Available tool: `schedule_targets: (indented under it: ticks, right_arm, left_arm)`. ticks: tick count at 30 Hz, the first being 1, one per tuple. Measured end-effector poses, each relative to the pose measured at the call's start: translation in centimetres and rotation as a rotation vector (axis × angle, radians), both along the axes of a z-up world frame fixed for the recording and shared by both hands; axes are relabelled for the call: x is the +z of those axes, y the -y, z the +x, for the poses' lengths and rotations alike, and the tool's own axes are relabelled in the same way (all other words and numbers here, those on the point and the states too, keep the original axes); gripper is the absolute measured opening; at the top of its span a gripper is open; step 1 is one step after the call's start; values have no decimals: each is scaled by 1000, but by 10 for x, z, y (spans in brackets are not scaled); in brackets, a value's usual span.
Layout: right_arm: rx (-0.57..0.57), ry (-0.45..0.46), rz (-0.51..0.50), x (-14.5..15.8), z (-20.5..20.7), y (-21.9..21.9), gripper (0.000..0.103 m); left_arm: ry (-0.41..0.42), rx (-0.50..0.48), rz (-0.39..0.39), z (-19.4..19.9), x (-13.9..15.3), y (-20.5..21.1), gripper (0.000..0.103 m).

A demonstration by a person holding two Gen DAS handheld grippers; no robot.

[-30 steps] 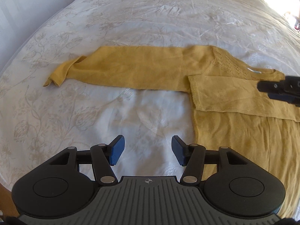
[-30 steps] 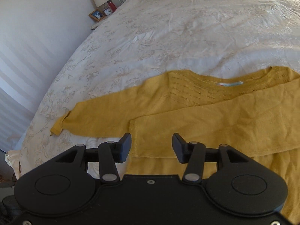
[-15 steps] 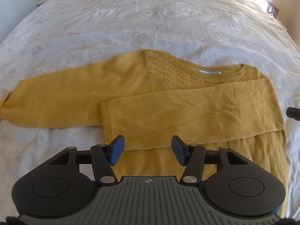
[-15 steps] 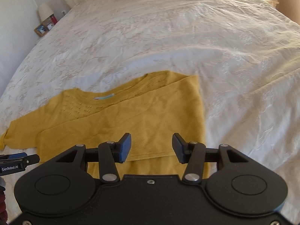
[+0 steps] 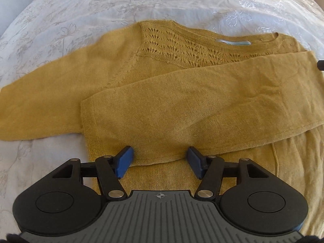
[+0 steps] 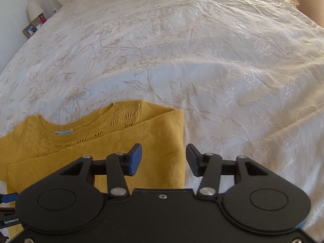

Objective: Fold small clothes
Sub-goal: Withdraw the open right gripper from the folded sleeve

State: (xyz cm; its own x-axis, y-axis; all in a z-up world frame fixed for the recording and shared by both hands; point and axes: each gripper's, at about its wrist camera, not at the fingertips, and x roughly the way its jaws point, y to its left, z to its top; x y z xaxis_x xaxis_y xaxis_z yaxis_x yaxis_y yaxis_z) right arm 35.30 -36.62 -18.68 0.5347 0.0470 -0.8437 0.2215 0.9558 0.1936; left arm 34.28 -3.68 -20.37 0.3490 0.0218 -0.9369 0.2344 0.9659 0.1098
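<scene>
**Q:** Where does the garment lie, and why is it arranged so?

**A:** The mustard sweater (image 5: pixel 162 93) lies flat on the bed (image 6: pixel 202 50), neckline away from the cameras. One sleeve (image 5: pixel 202 109) is folded across the chest; the other sleeve (image 5: pixel 40 101) lies extended to the side, probably the next part to fold.

**Q:** How are the tools set?

**A:** The left tool (image 5: pixel 160 163) hovers wide apart and empty above the folded sleeve's cuff edge. The right tool (image 6: pixel 164 160), equally wide and empty, straddles the sweater's side edge, apparently placed to grasp or smooth that fold.
</scene>
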Motion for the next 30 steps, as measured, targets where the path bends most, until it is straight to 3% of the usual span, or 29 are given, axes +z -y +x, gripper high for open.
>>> schedule_targets:
  ticks: [2, 3, 4, 5, 9, 13, 16, 18, 21, 23, 27, 29, 30]
  right_arm:
    - [-1, -16, -4, -7, 5, 1, 54]
    - [-5, -27, -5, -10, 7, 2, 47]
    - [-7, -49, -1, -14, 8, 3, 36]
    - [-6, -68, 1, -15, 9, 5, 7]
    - [-40, -72, -2, -17, 5, 20, 8]
    - [-100, -99, 65, -30, 6, 38, 9]
    - [-173, -60, 129, -25, -3, 47, 25]
    - [-197, -23, 143, -16, -14, 48, 50]
    - [-162, 10, 162, -8, -32, 41, 69]
    - [-110, -12, 114, -9, -43, 28, 76]
    - [-95, -113, 21, -32, -63, 19, 78]
    - [-108, -90, 11, -39, -76, 21, 81]
    - [-117, -82, -1, -39, -81, 21, 88]
  left_arm:
    - [1, 11, -2, 0, 3, 2, 58]
    - [3, 14, -3, 0, 5, 2, 58]
    - [7, 17, -2, 0, 7, 2, 58]
    - [14, 18, -2, 0, 9, 4, 58]
    - [70, 10, -13, 1, 21, 8, 58]
    - [102, -9, 1, 8, 20, 15, 58]
    - [51, -20, 36, 16, 5, 16, 61]
    - [40, -26, 35, 19, -3, 14, 66]
    - [59, -11, 29, 18, -6, 9, 78]
    - [69, 2, 19, 18, -7, 6, 84]
    - [88, 26, -21, 17, -9, -2, 93]
    - [100, 20, -43, 15, -10, -5, 98]
    - [105, 14, -48, 15, -10, -6, 100]
